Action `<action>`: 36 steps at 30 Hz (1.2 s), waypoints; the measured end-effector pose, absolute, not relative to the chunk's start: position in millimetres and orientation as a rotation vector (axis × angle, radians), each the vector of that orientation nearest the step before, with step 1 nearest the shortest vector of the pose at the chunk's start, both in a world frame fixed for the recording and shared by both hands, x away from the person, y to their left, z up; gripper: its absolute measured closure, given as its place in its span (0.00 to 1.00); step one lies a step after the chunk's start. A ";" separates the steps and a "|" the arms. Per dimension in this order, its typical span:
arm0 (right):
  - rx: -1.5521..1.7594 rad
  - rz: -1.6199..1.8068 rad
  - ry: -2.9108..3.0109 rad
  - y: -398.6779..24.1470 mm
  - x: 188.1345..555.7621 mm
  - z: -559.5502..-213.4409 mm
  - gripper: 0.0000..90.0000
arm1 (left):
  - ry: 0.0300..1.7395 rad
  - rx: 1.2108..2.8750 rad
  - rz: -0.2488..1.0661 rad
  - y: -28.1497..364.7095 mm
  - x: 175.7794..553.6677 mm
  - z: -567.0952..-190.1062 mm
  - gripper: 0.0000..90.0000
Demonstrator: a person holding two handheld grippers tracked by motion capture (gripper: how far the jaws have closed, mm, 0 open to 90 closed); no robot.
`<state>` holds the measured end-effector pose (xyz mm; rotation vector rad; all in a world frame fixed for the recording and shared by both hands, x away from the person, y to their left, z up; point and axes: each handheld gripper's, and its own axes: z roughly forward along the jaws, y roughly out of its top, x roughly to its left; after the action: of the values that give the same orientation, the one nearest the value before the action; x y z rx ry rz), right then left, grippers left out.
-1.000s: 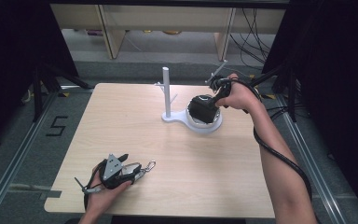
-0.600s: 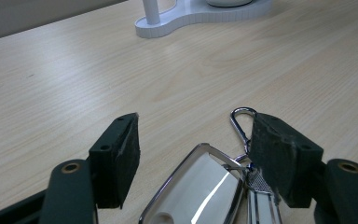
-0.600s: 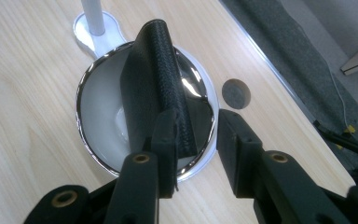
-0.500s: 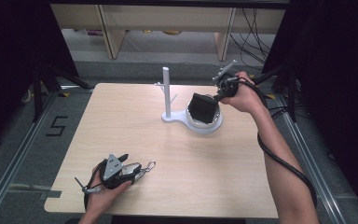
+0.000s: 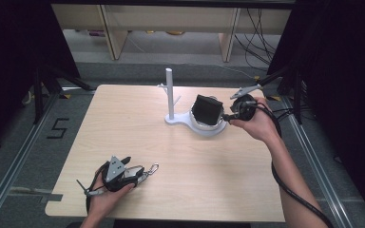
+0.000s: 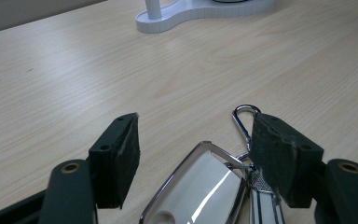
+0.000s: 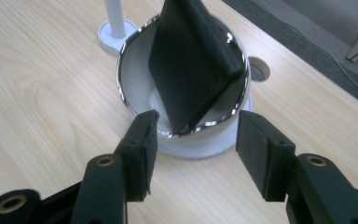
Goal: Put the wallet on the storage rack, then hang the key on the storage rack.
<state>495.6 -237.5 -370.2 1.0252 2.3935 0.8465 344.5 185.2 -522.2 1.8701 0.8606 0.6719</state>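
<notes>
Leaning in the bowl (image 7: pixel 135 70) right of centre, the wallet (image 7: pixel 193 60) sits released; right claw (image 7: pixel 193 154) just opened wide, left claw (image 6: pixel 196 154) wide around keys (image 6: pixel 205 186).

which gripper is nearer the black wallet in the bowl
Right. The right gripper sits open beside the wallet; the left gripper lies far off at the near table edge.

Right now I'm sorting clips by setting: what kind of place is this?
Probably a lab recording bay: a bare wooden table between black curtains, loose cables behind, and a taped floor number.
</notes>
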 end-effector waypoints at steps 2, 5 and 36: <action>1.031 0.855 2.370 -243.8 486.9 -379.9 0.54 | 0.857 1.872 0.680 184.7 344.6 -522.3 0.36; 1.091 0.895 2.345 -250.5 472.9 -392.5 0.55 | 0.863 1.881 0.686 184.2 343.8 -521.9 0.36; 1.363 1.098 2.244 -264.9 391.8 -455.9 0.74 | 0.766 1.960 0.614 174.4 342.9 -504.7 0.49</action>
<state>391.8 -264.9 -455.9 1.3631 2.2437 1.0975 342.9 174.4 -504.7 1.9599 0.7665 0.6140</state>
